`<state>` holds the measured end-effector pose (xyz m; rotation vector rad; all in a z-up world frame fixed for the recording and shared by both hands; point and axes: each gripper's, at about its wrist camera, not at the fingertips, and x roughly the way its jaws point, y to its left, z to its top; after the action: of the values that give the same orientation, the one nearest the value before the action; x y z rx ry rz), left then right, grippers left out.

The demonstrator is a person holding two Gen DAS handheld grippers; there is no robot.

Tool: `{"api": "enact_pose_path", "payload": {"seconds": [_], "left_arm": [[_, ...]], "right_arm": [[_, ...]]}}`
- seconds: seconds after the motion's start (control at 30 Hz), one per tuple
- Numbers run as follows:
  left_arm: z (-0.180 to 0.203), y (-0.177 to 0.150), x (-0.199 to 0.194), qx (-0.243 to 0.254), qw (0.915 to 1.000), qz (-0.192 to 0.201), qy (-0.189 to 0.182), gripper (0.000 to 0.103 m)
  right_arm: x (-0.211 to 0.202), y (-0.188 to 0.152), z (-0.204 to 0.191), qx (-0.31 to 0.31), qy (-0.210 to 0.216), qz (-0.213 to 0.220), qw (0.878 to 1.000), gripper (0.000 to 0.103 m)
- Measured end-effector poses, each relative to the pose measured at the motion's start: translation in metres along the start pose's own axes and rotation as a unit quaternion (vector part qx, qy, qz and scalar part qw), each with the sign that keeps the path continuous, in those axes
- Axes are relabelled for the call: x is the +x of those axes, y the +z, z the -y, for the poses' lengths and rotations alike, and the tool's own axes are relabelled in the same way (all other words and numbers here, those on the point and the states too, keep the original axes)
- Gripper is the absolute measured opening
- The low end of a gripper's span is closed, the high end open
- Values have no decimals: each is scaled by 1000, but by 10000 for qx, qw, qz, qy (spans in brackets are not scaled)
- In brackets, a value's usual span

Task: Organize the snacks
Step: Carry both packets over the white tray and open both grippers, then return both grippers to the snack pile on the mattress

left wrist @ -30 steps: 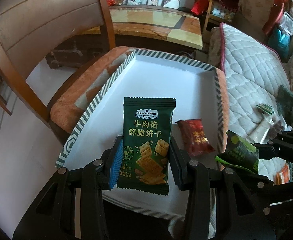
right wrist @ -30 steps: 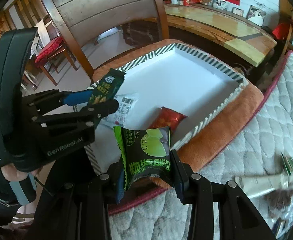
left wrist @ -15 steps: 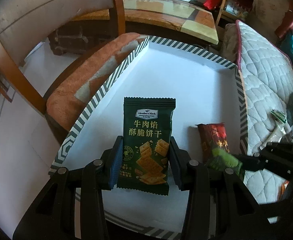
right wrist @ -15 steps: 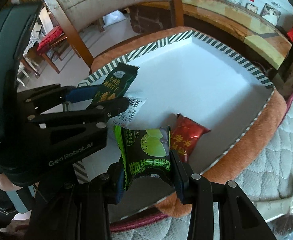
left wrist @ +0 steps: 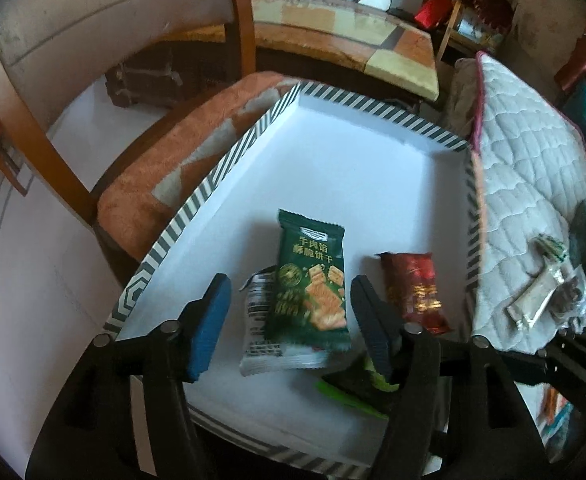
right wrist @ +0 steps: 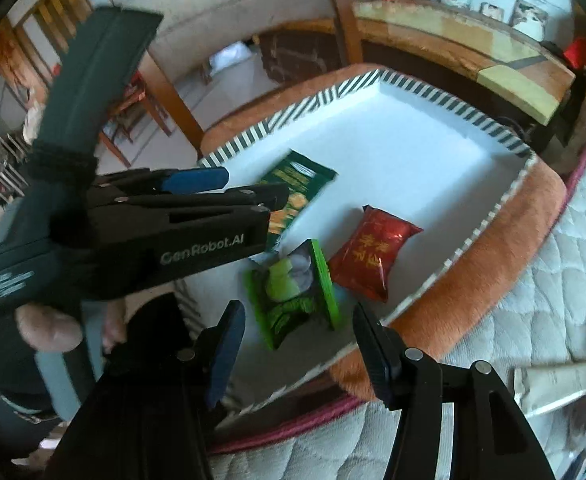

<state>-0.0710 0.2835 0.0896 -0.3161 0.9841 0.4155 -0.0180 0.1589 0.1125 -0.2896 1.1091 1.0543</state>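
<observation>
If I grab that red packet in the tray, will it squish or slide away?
The red packet looks puffy and crinkled, so it would probably squish a bit and feel light. Its shiny foil may be slippery on the smooth white tray, so a push would likely slide it. It lies flat, so it shouldn't roll.

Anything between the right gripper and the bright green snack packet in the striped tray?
Nothing visible. The right gripper, jaws opening, hangs just above the bright green snack packet lying in the white, striped-rim tray. The red packet lies beside it, not between.
</observation>
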Motion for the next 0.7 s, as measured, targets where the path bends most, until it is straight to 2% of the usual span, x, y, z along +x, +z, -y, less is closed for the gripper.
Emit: {"api": "enact_pose_path", "payload": {"seconds": [0.1,0.27,0.4,0.7], "left_arm": [[11,0,-11,103,9999,56,-108,69],[44,-4,-27,525,9975,107,-459,70],[78,-12,-36,1006,9921,109,-735,70],[148,-37,-42,1677,9810,49,-971,70]], "right_arm": [[-14,-11,0,84,-21,100,9999,57],[-35,-37,12,218,-223,56,9995,58],[-50,-59,33,510,-417,76,9978,59],[-100,-107,81,1142,-930,401,9883,59]]}}
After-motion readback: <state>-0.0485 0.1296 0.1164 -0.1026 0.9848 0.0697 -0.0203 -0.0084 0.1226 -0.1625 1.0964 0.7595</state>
